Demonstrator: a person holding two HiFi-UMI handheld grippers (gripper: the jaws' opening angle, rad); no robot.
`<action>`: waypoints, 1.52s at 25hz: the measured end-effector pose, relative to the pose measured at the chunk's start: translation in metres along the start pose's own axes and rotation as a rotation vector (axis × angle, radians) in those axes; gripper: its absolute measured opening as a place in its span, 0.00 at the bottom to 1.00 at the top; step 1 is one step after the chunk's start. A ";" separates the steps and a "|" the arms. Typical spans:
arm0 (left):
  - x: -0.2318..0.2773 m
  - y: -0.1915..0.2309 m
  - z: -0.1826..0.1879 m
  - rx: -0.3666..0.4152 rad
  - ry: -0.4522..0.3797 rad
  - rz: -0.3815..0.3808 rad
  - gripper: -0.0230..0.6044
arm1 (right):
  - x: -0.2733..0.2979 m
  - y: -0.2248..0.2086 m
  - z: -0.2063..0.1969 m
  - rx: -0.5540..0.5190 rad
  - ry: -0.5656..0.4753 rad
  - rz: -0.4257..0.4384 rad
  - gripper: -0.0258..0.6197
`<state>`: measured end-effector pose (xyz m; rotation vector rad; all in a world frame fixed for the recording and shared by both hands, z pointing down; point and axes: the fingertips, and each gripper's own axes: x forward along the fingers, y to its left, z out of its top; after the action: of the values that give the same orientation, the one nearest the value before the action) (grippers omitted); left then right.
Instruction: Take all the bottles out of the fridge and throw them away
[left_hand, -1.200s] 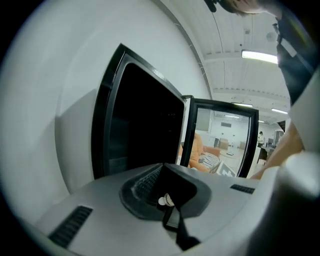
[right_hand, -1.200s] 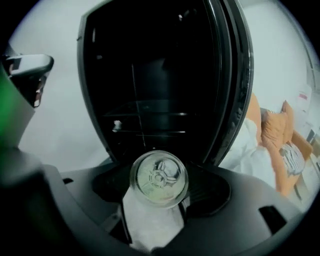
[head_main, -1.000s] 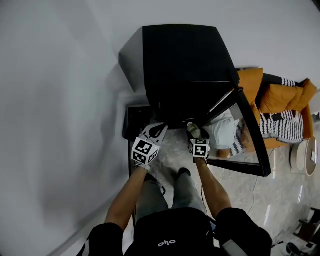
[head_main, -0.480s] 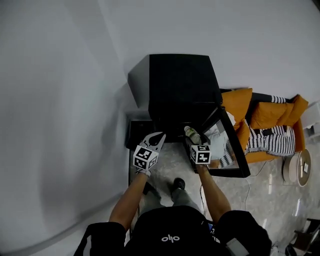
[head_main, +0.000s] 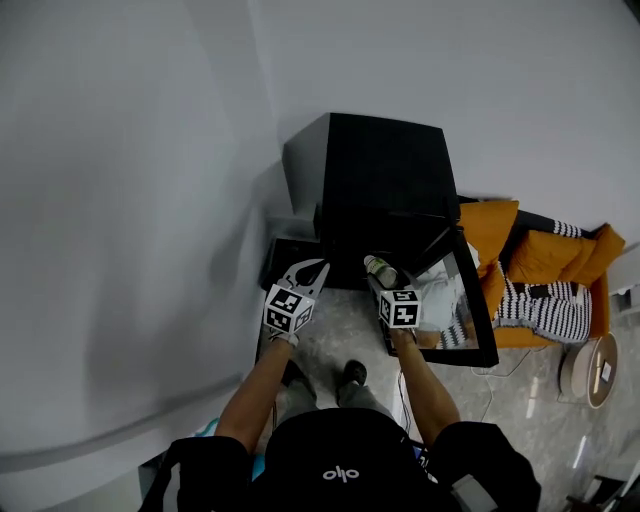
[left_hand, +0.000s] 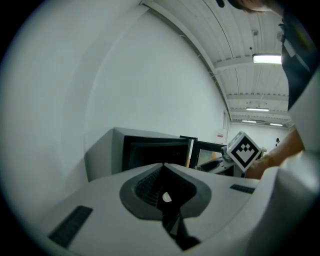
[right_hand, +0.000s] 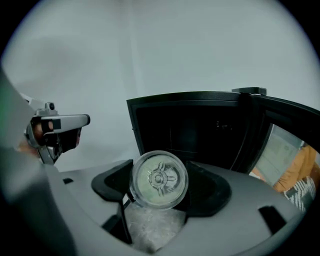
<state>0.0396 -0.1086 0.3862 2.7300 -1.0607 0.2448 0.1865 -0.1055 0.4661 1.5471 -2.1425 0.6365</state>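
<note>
We find the right gripper (head_main: 384, 282) clamped on a clear bottle (right_hand: 159, 180) at frame centre, only its base showing, before the open fridge (head_main: 385, 170) — dark interior unreadable. The left gripper (left_hand: 164, 167) has its jaws together, empty.

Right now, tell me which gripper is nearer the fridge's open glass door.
Right. The right gripper, shut on a bottle, sits just left of the door in the head view. The left gripper is farther left, beyond the right one, in front of the fridge.
</note>
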 end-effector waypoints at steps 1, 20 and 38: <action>-0.007 0.005 -0.001 -0.003 -0.005 0.018 0.04 | 0.003 0.010 0.001 -0.012 0.002 0.019 0.56; -0.175 0.088 -0.039 -0.098 -0.037 0.393 0.04 | 0.059 0.207 0.013 -0.251 0.052 0.371 0.56; -0.157 0.159 -0.139 -0.168 -0.002 0.352 0.04 | 0.182 0.247 -0.038 -0.291 0.107 0.427 0.56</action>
<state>-0.1941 -0.0879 0.5050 2.3847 -1.4874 0.1951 -0.0995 -0.1535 0.5726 0.8938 -2.3737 0.4943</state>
